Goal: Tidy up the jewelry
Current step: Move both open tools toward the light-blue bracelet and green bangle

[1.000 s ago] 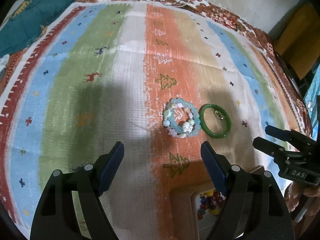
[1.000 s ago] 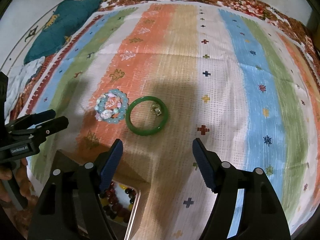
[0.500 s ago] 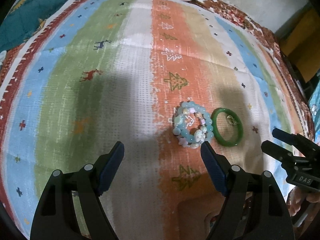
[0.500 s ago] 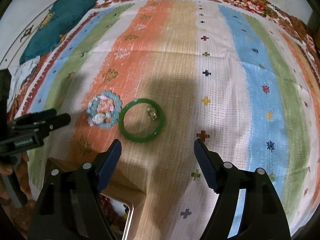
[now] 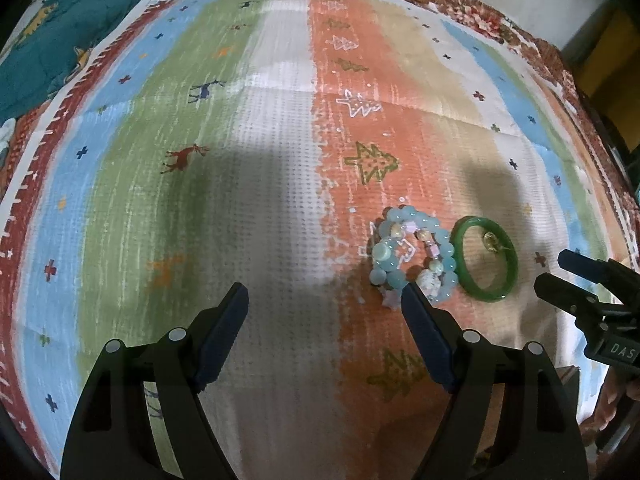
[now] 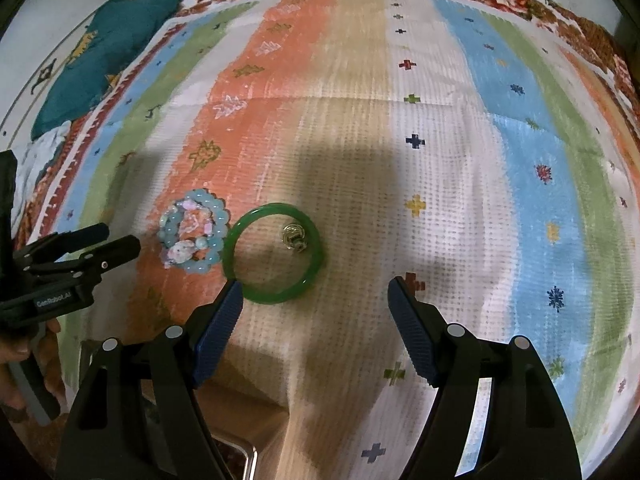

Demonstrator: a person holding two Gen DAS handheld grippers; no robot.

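Over on my left wrist cam, I'm looking down at a striped cloth [image 5: 280, 208] with little deer and tree prints, a teal blanket [image 5: 68, 36] bunched at the far left corner. My left gripper [image 5: 324, 296] hangs with its jaws wide apart, holding nothing. The pale blue beaded bracelet [image 5: 412, 256] sits just past its right finger, touching the green bangle [image 5: 486, 258].

Right wrist cam: same cloth, wall behind. My right gripper [image 6: 316, 288] is spread open too, its left fingertip [image 6: 232, 292] at the bangle's near rim. A small gold ring [image 6: 294, 236] lies inside the bangle.
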